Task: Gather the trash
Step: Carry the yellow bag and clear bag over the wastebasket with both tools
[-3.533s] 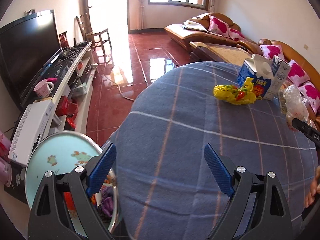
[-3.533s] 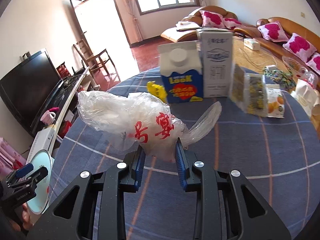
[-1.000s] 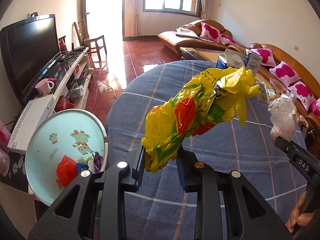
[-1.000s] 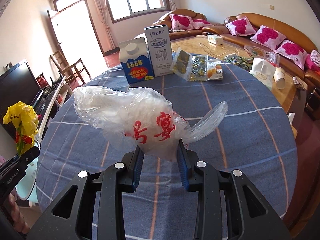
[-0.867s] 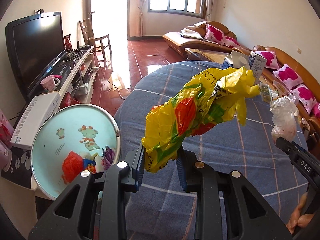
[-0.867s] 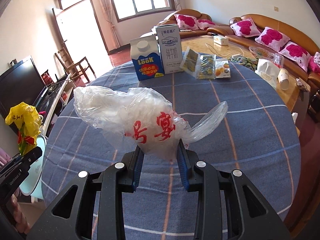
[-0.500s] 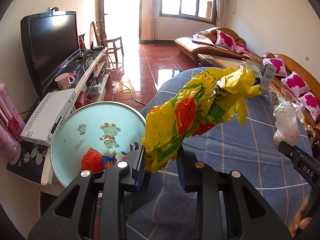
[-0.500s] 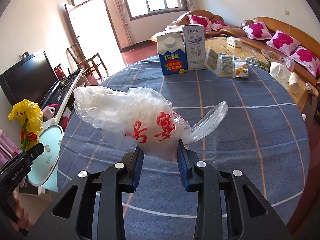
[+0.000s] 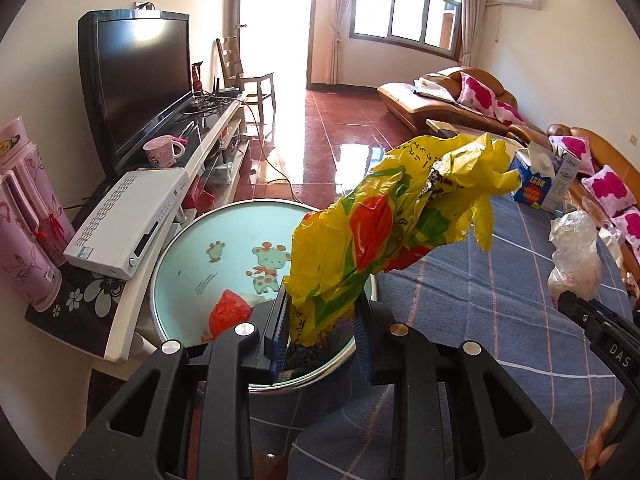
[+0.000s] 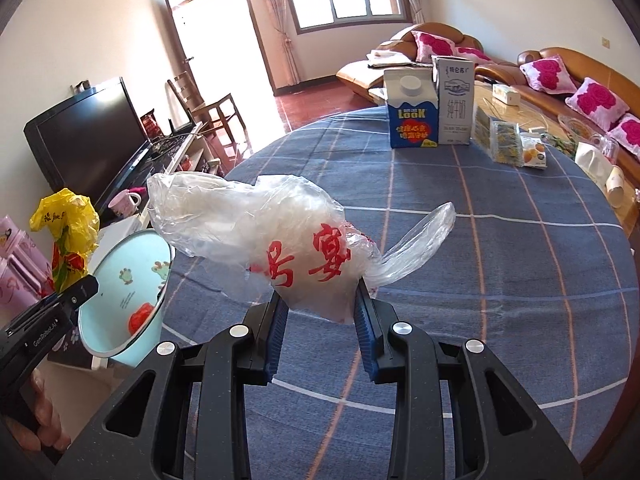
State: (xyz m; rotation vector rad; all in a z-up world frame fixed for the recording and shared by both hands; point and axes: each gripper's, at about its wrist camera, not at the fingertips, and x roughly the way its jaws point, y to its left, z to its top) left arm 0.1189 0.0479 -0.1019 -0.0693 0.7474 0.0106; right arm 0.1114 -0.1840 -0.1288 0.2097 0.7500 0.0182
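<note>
Now the left gripper (image 9: pixel 322 338) is clamped on a crumpled yellow bag (image 9: pixel 396 228) above the pale blue bin (image 9: pixel 192 264), while the right gripper (image 10: pixel 320 332) pinches a clear plastic bag (image 10: pixel 280 236) above the blue checked table (image 10: pixel 500 264).

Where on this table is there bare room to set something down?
The blue tablecloth is bare from the near edge up to the milk cartons. The far right edge is crowded: snack packets and a paper cup.
</note>
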